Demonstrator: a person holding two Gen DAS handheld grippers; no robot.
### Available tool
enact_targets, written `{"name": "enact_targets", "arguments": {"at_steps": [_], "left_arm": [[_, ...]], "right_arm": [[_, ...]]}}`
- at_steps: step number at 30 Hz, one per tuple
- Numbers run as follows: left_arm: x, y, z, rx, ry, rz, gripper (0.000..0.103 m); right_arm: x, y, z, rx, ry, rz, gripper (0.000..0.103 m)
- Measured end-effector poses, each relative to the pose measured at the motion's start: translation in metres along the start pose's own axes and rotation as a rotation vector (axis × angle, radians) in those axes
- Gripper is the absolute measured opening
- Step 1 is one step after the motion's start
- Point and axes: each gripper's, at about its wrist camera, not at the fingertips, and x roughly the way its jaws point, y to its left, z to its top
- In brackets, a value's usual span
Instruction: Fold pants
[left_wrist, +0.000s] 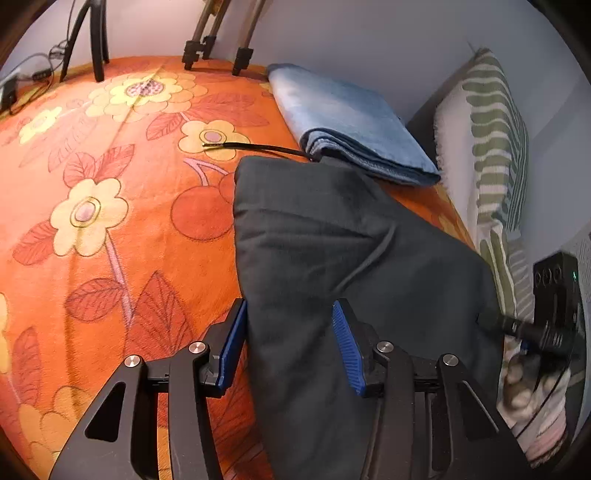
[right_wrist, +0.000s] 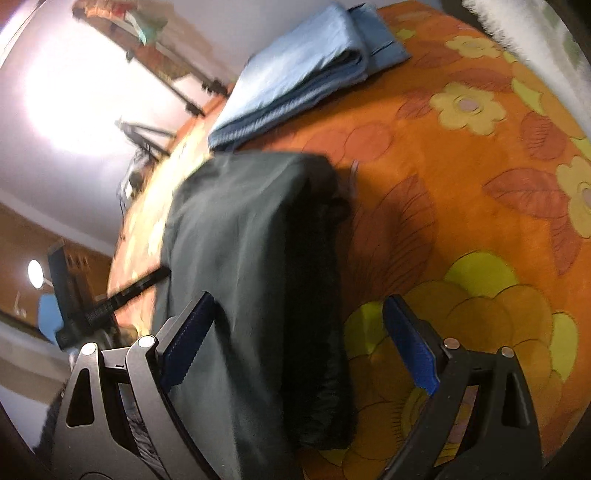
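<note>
Dark grey pants (left_wrist: 332, 251) lie folded in a thick bundle on an orange flowered blanket (left_wrist: 110, 221). My left gripper (left_wrist: 288, 343) hovers over their near end. Its jaws stand apart, the left pad at the fabric's edge and the right pad above cloth that runs on past it. A black drawstring (left_wrist: 255, 147) with a gold tip trails from the pants' far end. The right wrist view is blurred. There my right gripper (right_wrist: 299, 343) is wide open around the pants (right_wrist: 251, 258), its left pad beside the cloth and its right pad over bare blanket (right_wrist: 461, 184).
A folded light-blue cloth (left_wrist: 351, 122) (right_wrist: 303, 70) lies just beyond the pants. A green-striped pillow (left_wrist: 495, 147) leans at the right. Tripod legs (left_wrist: 199, 48) and a black stand (left_wrist: 92, 44) rest on the blanket's far edge, with cables (left_wrist: 22, 81) at far left.
</note>
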Motion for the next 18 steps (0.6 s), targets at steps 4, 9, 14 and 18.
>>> {"name": "enact_targets", "arguments": {"at_steps": [4, 9, 14, 18], "left_arm": [[0.004, 0.0, 0.003, -0.009, -0.026, -0.011, 0.047], [0.009, 0.0, 0.008, -0.029, -0.059, -0.043, 0.047], [0.014, -0.006, 0.008, -0.018, -0.071, -0.066, 0.026], [0.012, -0.011, 0.005, 0.004, -0.076, -0.07, 0.015]], "right_arm": [[0.007, 0.018, -0.009, -0.095, 0.002, -0.052, 0.09], [0.012, 0.031, -0.016, -0.136, -0.023, -0.109, 0.072], [0.01, 0.03, -0.016, -0.083, -0.033, -0.059, 0.051], [0.006, 0.04, -0.018, -0.112, -0.049, -0.076, 0.041]]}}
